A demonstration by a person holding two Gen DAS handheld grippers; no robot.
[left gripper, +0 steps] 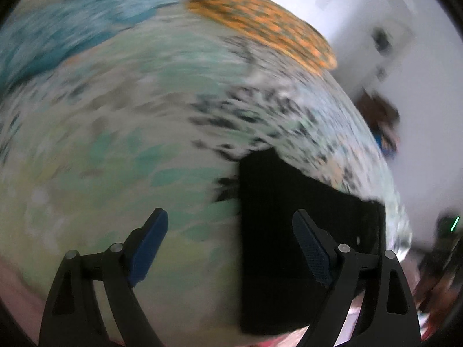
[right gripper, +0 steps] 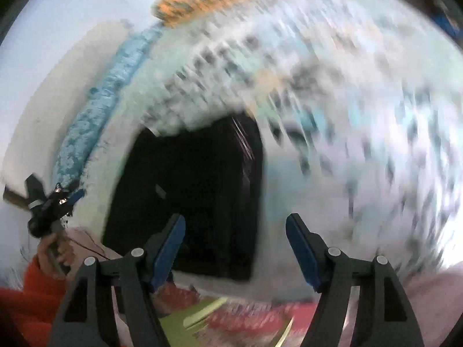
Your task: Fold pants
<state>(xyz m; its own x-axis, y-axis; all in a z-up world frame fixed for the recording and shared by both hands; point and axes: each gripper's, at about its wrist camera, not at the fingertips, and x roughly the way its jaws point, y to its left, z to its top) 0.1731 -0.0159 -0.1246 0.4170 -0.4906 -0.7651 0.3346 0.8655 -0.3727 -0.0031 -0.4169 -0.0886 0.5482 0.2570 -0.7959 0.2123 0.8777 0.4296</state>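
Observation:
The black pants (left gripper: 292, 225) lie folded into a compact rectangle on a patterned bedspread (left gripper: 115, 121). My left gripper (left gripper: 230, 225) hovers open above the pants' left edge, its right finger over the black cloth and nothing between the pads. In the right wrist view the pants (right gripper: 196, 185) lie flat near the bed's front edge. My right gripper (right gripper: 235, 219) stands open above their right edge and holds nothing. The left gripper (right gripper: 49, 202) also shows at far left, held by a hand in an orange sleeve. Both views are motion-blurred.
An orange patterned pillow (left gripper: 260, 23) and a blue textured cushion (left gripper: 72, 29) lie at the far side of the bed by a white wall. A pink and red floor covering (right gripper: 246, 321) shows below the bed's near edge.

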